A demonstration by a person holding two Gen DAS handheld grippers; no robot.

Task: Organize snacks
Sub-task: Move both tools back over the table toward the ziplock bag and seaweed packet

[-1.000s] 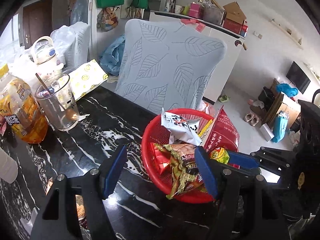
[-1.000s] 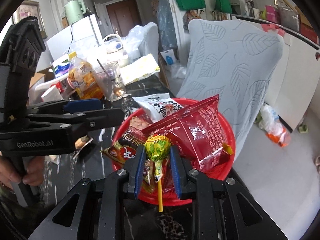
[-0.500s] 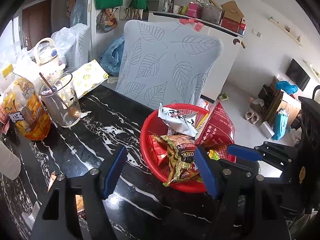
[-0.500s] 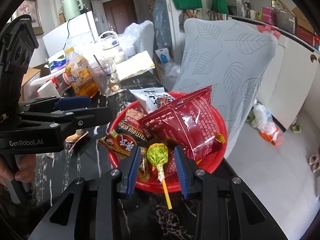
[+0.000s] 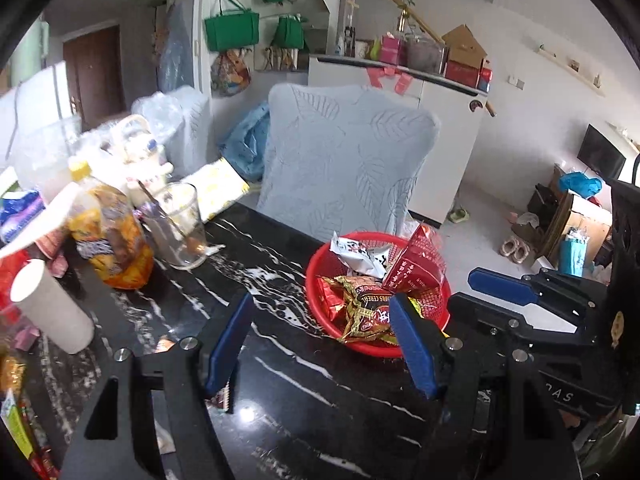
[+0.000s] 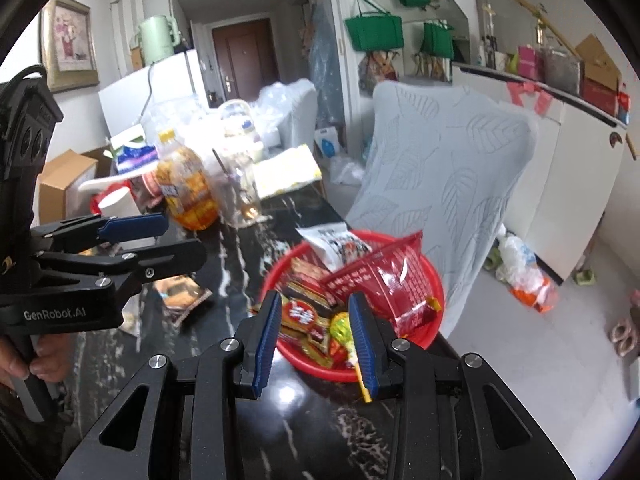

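Within the last second the right gripper [image 6: 316,334] released the lollipop [image 6: 343,330]; its jaws had just been opening and stood apart, nothing clamped. The lollipop lay in the basket [image 6: 434,276] at lower centre of the frame, stick over the rim. That item appeared placed. The left gripper [image 5: 320,344] had its jaws apart, empty, above the worktop [image 5: 280,380]. A wrapper [image 6: 180,296] remained outside the basket. The right finger partly hid the lollipop; blur obscured the labels.

Red mesh basket [image 6: 434,280], 12 o'clock of the blue-padded right gripper [image 6: 316,336]. Inside: red packet [image 6: 384,276], white packet [image 6: 332,242], yellow-green lollipop [image 6: 342,330]. Black table [image 5: 304,380], white veining. Chair cover [image 5: 344,168]: pale grey, leaf print.
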